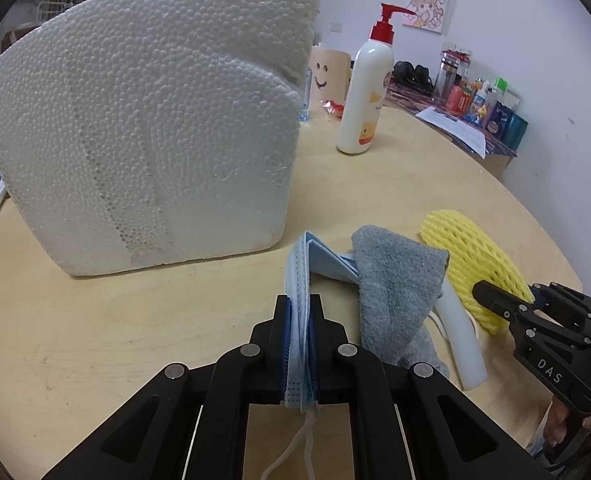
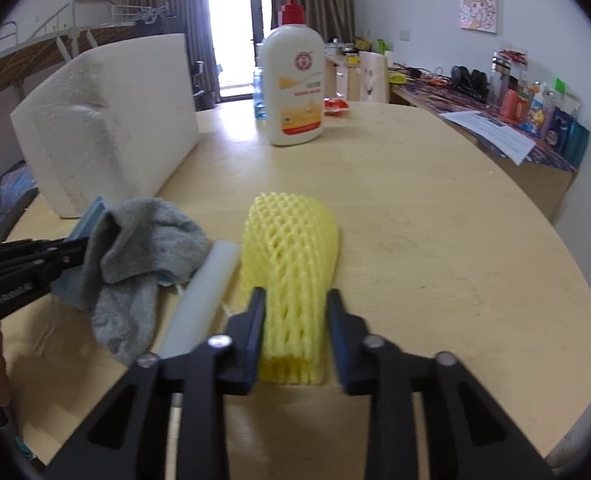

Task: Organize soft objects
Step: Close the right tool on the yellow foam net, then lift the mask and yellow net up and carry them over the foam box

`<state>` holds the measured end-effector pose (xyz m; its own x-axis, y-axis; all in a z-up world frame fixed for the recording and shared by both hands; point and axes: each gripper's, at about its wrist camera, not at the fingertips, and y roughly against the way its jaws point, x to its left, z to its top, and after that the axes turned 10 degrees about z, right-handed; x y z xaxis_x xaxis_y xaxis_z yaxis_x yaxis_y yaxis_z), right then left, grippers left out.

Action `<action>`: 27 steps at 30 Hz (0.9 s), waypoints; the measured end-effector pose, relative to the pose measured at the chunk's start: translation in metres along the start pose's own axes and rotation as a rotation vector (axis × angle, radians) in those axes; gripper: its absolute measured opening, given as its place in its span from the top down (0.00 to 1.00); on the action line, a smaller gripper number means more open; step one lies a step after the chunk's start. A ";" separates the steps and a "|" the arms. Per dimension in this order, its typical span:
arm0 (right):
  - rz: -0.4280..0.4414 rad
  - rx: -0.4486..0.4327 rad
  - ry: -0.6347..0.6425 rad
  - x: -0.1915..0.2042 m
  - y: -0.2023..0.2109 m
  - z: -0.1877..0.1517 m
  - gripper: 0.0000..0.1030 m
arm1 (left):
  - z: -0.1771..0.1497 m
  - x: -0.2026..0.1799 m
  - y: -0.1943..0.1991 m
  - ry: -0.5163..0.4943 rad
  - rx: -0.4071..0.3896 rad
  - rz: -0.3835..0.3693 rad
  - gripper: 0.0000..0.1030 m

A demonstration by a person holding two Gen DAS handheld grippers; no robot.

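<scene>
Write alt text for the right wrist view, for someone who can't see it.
The right hand-held gripper straddles a yellow foam fruit net on a wooden table, with a gap at its right finger. To the left lie a white foam strip, a grey cloth and a styrofoam block; a lotion bottle stands behind.

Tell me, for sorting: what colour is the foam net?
Yellow foam net, clearest in the right wrist view.
</scene>
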<state>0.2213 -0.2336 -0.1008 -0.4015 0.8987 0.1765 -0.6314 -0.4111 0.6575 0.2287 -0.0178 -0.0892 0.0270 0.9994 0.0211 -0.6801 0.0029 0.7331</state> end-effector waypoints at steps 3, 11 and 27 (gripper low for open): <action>0.014 -0.001 -0.005 0.000 0.001 0.000 0.81 | 0.001 -0.003 0.000 -0.010 -0.004 -0.004 0.92; 0.043 -0.052 -0.057 -0.007 0.018 0.003 0.85 | 0.001 0.000 0.012 -0.005 -0.038 -0.007 0.92; 0.036 -0.174 -0.025 0.014 0.067 0.006 0.85 | -0.001 0.014 0.073 -0.001 -0.205 0.018 0.92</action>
<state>0.1774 -0.2474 -0.0498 -0.4105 0.8855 0.2176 -0.7229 -0.4615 0.5143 0.1791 -0.0040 -0.0359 0.0142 0.9993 0.0332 -0.8154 -0.0076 0.5789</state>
